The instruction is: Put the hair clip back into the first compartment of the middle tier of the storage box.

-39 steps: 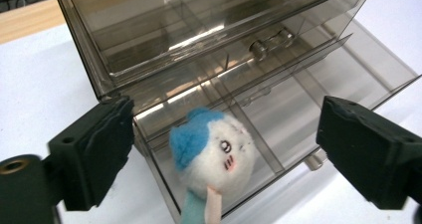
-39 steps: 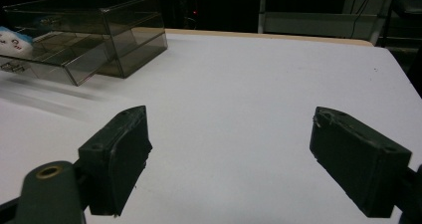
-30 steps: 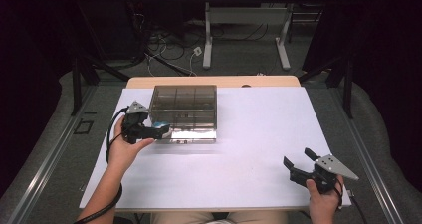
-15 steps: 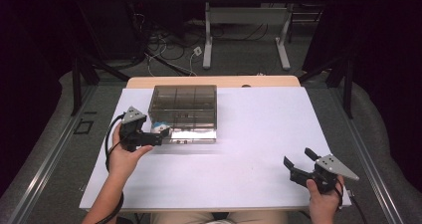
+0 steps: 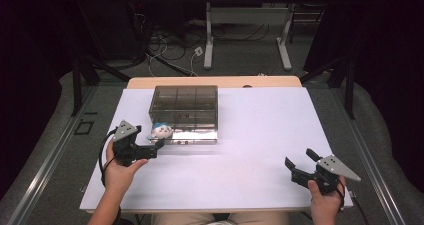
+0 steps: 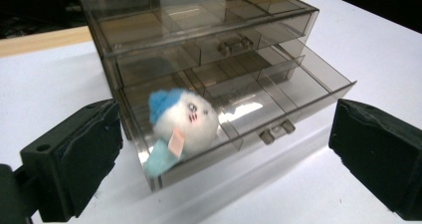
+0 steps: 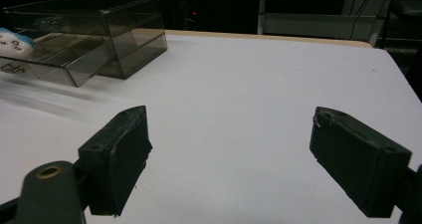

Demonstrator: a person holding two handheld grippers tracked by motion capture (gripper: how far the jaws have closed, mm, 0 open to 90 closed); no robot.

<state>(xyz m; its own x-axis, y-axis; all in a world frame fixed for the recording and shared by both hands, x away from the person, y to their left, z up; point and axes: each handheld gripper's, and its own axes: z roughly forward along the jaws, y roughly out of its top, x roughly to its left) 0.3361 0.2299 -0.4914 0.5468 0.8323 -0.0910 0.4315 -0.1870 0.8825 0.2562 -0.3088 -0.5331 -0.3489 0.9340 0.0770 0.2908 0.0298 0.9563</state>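
White table (image 5: 260, 135), plush toy (image 6: 181, 122) in drawer (image 6: 278, 102) ahead of left tongs (image 6: 224, 159)

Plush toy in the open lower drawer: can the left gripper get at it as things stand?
Probably yes. The left gripper is open just in front of the pulled-out drawer, whose top is uncovered there, and the toy sits at its near end with nothing between.

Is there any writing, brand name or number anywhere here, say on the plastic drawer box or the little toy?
No readable text.
Drawer box: clear smoky plastic, no label or brand showing.
Plush toy in the open lower drawer: a drawn face and a small pink tag, no letters legible.
Both grippers, left gripper and right gripper: no markings legible.
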